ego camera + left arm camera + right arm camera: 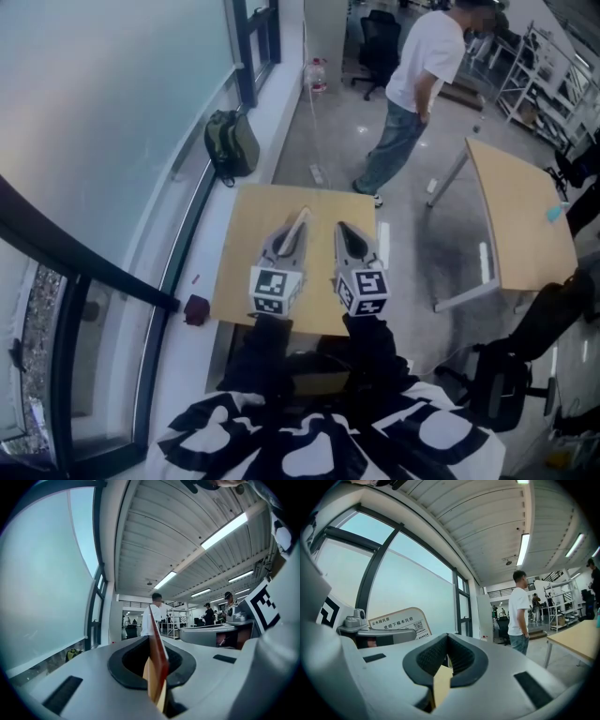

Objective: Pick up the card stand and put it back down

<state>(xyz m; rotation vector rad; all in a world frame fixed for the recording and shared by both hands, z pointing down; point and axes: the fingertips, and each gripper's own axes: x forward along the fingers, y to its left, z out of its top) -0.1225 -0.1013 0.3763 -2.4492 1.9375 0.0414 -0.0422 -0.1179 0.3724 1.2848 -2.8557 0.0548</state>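
Observation:
My left gripper (298, 221) is shut on the card stand (301, 225), a thin panel that I see edge-on over the small wooden table (246, 272). In the left gripper view the card stand (157, 656) rises red-brown and narrow from between the dark pads (126, 670). The right gripper view shows the card stand's (396, 623) printed face with a QR code, above the left gripper (377, 637). My right gripper (343, 229) hovers beside it, apart from the stand. Its jaws (447, 656) are shut with nothing between them. Whether the stand touches the table is hidden.
A person in a white shirt (417, 84) stands just beyond the table. A green backpack (232, 143) leans at the window wall on the left. A second wooden table (520, 216) stands to the right, an office chair (502, 389) near it. A small dark red thing (197, 309) lies on the floor.

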